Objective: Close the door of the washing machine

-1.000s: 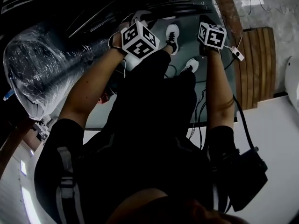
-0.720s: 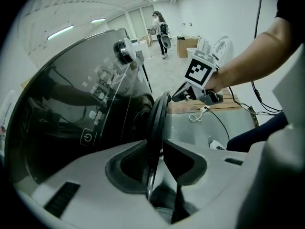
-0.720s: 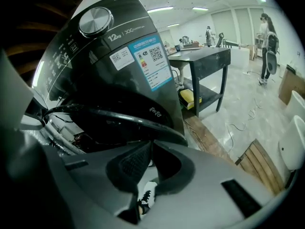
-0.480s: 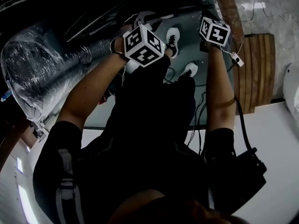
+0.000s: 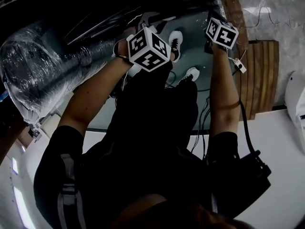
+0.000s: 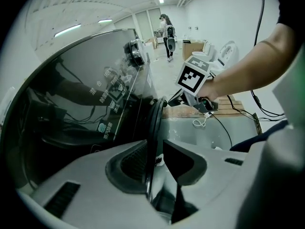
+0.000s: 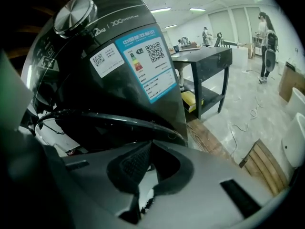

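Note:
The dark grey washing machine (image 7: 119, 94) has a silver dial (image 7: 75, 9) and stickers on its top. Its round door stands ajar, and the door's dark rim (image 6: 155, 116) runs edge-on between the jaws of my left gripper (image 6: 153, 149), which is shut on it. My right gripper (image 7: 151, 144) is shut with nothing between its pads; the door's rim (image 7: 119, 120) curves just beyond its tips. In the left gripper view the right gripper (image 6: 169, 101) sits at the rim's upper edge. The head view shows the left marker cube (image 5: 148, 47) and the right marker cube (image 5: 222, 32); both sets of jaws are hidden there.
A plastic-wrapped bulky object (image 5: 43, 75) lies left of the person. A wooden pallet (image 5: 259, 75) and a white appliance (image 5: 296, 104) are on the right. Cables (image 6: 224, 128) trail over the grey-green floor tray. A black table (image 7: 205, 61) and people (image 7: 265, 37) stand farther off.
In the head view the left marker cube has shifted right and slightly down. The right cube has drifted a little up and to the right, toward the machine.

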`<state>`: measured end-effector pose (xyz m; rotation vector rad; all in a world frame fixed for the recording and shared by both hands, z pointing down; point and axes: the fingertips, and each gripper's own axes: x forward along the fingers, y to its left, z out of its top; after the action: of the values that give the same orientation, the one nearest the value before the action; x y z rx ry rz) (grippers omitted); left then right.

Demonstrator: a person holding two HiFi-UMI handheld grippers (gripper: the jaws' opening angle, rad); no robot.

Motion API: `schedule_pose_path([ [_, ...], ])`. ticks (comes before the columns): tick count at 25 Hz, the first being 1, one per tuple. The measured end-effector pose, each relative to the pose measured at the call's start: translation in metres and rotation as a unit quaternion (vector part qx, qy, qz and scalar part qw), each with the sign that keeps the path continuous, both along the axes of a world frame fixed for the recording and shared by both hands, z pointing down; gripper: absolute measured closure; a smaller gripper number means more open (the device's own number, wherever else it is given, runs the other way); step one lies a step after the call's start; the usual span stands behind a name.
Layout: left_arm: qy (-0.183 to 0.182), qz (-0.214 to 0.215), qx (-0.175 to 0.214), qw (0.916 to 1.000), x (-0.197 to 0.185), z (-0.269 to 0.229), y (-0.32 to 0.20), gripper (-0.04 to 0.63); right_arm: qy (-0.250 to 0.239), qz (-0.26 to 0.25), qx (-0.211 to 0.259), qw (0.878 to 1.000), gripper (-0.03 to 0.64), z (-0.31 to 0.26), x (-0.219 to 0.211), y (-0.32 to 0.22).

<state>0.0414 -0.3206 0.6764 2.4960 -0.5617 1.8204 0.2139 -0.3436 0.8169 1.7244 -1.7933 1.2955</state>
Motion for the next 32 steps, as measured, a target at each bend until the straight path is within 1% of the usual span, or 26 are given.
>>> schedule_pose_path([
  [5, 0.003, -0.016, -0.004, 0.9999, 0.001, 0.000, -0.003, 0.489, -0.040, 0.014, -0.033, 0.999, 0.614, 0.003, -0.006, 0.003],
  [10, 0.007, -0.021, 0.003, 0.9997, 0.001, 0.000, -0.005, 0.489, -0.049, -0.011, -0.030, 0.998, 0.615, 0.003, -0.007, 0.000],
  [13, 0.006, -0.018, 0.011, 0.9998, 0.002, 0.001, -0.005, 0.489, -0.056, -0.007, -0.038, 0.998, 0.615, 0.006, -0.009, 0.002],
  [20, 0.015, -0.029, 0.012, 0.9994, 0.003, 0.000, -0.006, 0.489, -0.063, 0.014, -0.032, 0.997, 0.615, 0.014, -0.010, 0.002],
  [22, 0.018, -0.035, 0.013, 0.9991, 0.003, -0.001, -0.008, 0.489, -0.064, 0.009, -0.027, 0.998, 0.615, 0.014, -0.011, -0.002],
  [25, 0.024, -0.044, 0.012, 0.9987, 0.004, -0.002, -0.009, 0.489, -0.040, -0.010, -0.016, 0.999, 0.615, 0.013, -0.006, -0.009],
  [29, 0.033, -0.040, 0.010, 0.9986, 0.002, -0.004, -0.006, 0.489, -0.057, 0.010, -0.016, 0.998, 0.615, 0.013, -0.008, -0.006],
  [32, 0.034, -0.045, 0.007, 0.9984, 0.000, -0.004, -0.006, 0.489, -0.057, 0.005, -0.011, 0.998, 0.614, 0.013, -0.007, -0.007],
])
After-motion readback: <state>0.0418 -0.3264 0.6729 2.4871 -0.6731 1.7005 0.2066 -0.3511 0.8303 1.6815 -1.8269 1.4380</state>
